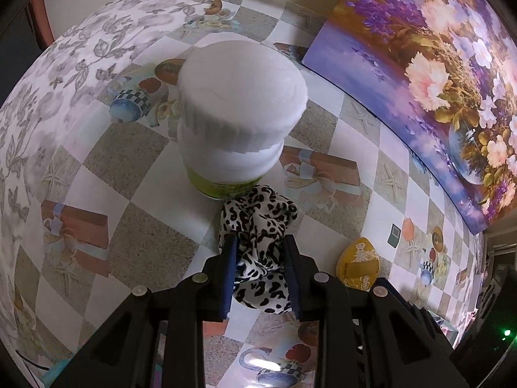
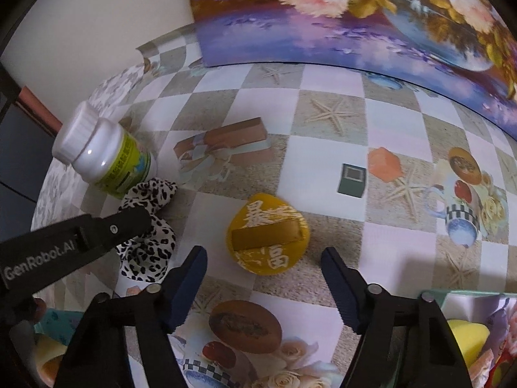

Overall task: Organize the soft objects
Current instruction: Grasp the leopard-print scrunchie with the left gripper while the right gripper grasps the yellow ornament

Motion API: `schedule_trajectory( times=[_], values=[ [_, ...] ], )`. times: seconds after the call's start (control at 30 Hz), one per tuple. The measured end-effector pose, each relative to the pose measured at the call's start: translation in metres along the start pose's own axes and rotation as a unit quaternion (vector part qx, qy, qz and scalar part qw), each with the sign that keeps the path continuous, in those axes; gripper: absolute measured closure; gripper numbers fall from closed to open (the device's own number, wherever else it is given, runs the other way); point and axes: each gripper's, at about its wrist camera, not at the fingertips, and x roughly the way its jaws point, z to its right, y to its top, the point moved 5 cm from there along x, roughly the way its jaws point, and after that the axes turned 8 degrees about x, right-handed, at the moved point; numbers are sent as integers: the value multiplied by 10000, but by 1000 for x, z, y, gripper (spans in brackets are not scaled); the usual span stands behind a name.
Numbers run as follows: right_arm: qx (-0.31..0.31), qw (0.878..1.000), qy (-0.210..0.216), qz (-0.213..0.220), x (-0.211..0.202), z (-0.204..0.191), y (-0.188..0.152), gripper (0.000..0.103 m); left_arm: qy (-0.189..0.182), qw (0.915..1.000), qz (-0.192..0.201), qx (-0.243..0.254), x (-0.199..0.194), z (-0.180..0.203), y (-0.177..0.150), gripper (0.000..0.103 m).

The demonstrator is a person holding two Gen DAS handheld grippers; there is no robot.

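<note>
The leopard-print scrunchie [image 1: 258, 226] lies on the counter [image 1: 145, 148], touching the base of a white bottle [image 1: 239, 110] with a green label. The left gripper [image 1: 260, 252] points down at it, jaws clamped on the fabric, which bunches between the blue pads. To the right, apart from the scrunchie, lies a yellow pad [image 2: 268, 232] with white characters and a tan strap. The right gripper [image 2: 263, 258] hangs just above that pad, jaws apart on either side, not touching it. A flower painting [image 2: 355, 16] leans behind, at the counter's far edge.
</note>
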Motion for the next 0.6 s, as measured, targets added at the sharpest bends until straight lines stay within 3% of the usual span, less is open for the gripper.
schedule_trajectory(
  times=[0.27, 0.6],
  values=[
    [-56, 9999, -85, 91, 0, -2, -1, 49, 0, 10000, -28, -3, 3, 1, 0, 74],
    [-25, 9999, 10, 162, -10, -1, 2, 51, 3, 10000, -15, 53, 3, 2, 0, 74]
  ],
)
